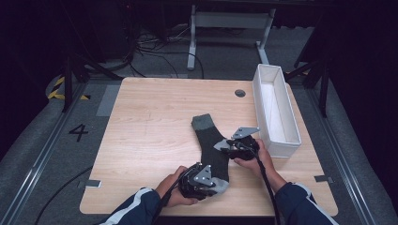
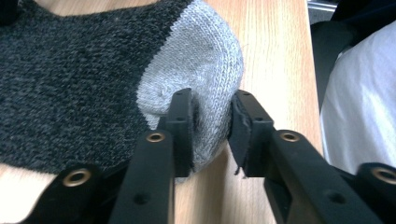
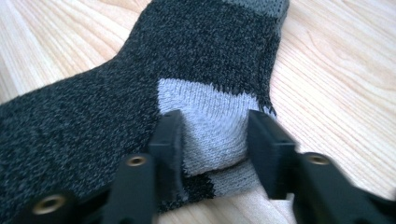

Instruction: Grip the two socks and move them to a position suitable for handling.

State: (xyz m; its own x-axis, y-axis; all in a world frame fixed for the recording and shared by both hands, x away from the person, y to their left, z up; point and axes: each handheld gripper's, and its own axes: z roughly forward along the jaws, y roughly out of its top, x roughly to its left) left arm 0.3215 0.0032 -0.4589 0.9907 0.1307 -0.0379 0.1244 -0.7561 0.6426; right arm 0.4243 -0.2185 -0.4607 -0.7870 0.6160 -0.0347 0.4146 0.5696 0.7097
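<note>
A dark grey sock (image 1: 210,140) with a light grey toe, heel and cuff lies flat on the wooden table (image 1: 150,131), cuff pointing away from me. My left gripper (image 1: 217,182) is at the near end of the sock. In the left gripper view its jaws (image 2: 212,126) pinch the light grey toe (image 2: 201,60). My right gripper (image 1: 225,145) comes in from the right at the sock's bend. In the right gripper view it (image 3: 215,140) is closed on the light grey heel patch (image 3: 210,107), which bunches between the pads.
A long white open box (image 1: 286,149) stands along the table's right edge, just right of my right hand. A round cable hole (image 1: 240,93) sits at the back of the table. The table's front edge is close to my left hand.
</note>
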